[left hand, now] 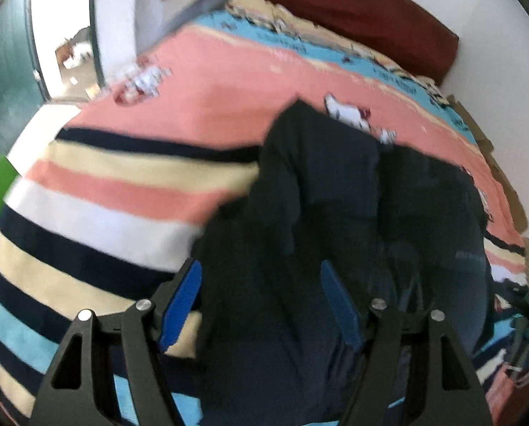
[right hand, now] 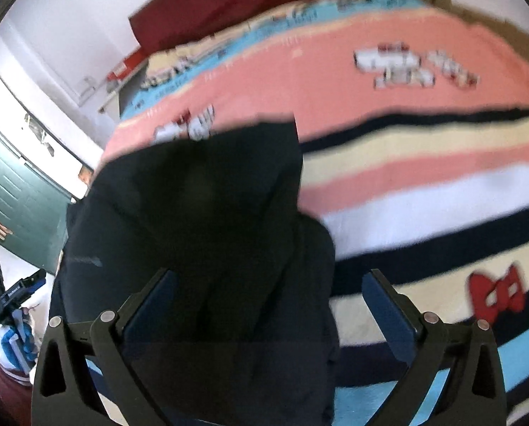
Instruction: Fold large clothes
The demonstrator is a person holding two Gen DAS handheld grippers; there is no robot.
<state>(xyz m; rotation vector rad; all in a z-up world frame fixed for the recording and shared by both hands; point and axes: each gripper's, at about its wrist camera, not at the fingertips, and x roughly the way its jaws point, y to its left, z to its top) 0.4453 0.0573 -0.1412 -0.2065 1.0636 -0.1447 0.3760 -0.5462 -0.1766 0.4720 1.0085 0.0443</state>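
Right now I hold both tools low over the bed (left hand: 228, 81), pointing toward the dark red headboard (left hand: 353, 10): my left hand-held gripper (left hand: 260, 301) and my right hand-held gripper (right hand: 269, 305) each have their blue pads spread wide, pinching nothing. One dark garment (left hand: 317, 195) lies bunched on the one striped blanket (right hand: 424, 177), its cloth running between each tool's spread fingers.

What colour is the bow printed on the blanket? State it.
Red, the bow on a cream stripe; the right wrist view shows it best.
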